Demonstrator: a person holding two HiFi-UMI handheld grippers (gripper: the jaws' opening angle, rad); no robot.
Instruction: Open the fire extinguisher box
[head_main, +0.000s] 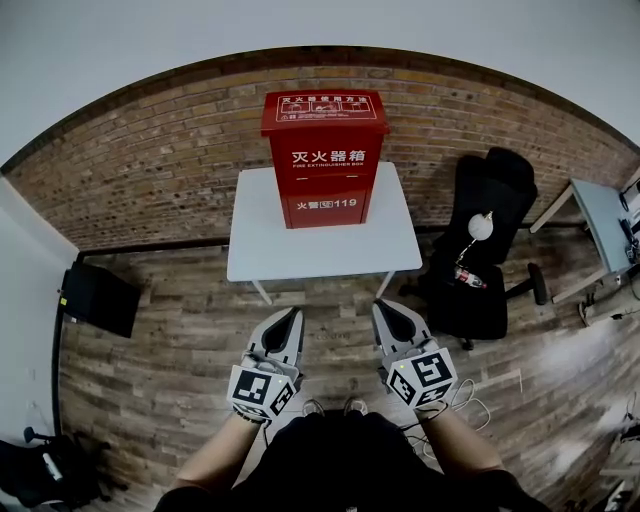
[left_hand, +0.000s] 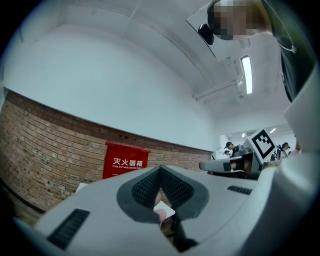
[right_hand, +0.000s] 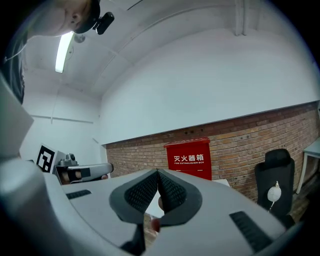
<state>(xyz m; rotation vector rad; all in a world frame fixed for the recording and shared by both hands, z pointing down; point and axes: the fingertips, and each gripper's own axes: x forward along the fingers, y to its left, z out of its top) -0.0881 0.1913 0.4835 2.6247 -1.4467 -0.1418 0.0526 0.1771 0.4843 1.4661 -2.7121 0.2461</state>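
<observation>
Starting posture for opening the red metal fire extinguisher box (head_main: 325, 158), which stands upright and closed on the far half of the small white square table (head_main: 262, 250), its back towards the red-brown brick wall (head_main: 150, 160) and its lettered front facing the person. This orientation puts the hinged top and front panel within reach from the near side of the table. The left tool (head_main: 292, 314) and the right tool (head_main: 381, 306) are held low and side by side over the wood-plank floor (head_main: 170, 350), well apart from the table and the box. Each has its jaws pressed together with nothing between them — a neutral carrying state, probably kept because no grip is yet called for. Both tools point towards the box, so either could be brought to it directly. A black office chair (head_main: 490, 250) stands to the right of the table, clear of the line of approach. No part of the box has been touched, and the task appears not yet begun.
</observation>
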